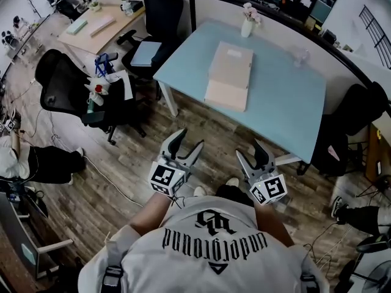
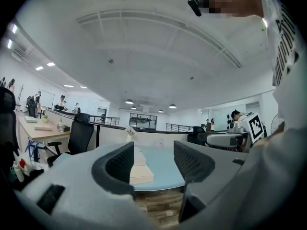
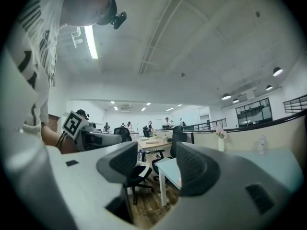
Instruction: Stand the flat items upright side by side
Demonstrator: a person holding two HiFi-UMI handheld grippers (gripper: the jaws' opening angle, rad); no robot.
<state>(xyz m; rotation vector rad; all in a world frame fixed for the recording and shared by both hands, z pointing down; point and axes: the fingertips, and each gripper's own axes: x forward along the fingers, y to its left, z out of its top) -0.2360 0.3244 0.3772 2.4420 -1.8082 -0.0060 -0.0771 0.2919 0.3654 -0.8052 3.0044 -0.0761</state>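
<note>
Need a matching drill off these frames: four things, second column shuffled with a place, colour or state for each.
1. stack of flat items
2. vase
3. left gripper
4. table

a. light blue
b. open, empty, over the floor
c. lying flat mid-table
d. at the table's far edge

Pairs: 1-c, 2-d, 3-b, 4-a

Stack of flat items (image 1: 230,75): pale beige-pink rectangular slabs lying flat, piled one on another, the top one set back from the lower one's near edge; on the blue table (image 1: 287,96), well ahead of my left gripper (image 1: 190,138) and right gripper (image 1: 247,148); visible through my left jaws' gap; none upright
</note>
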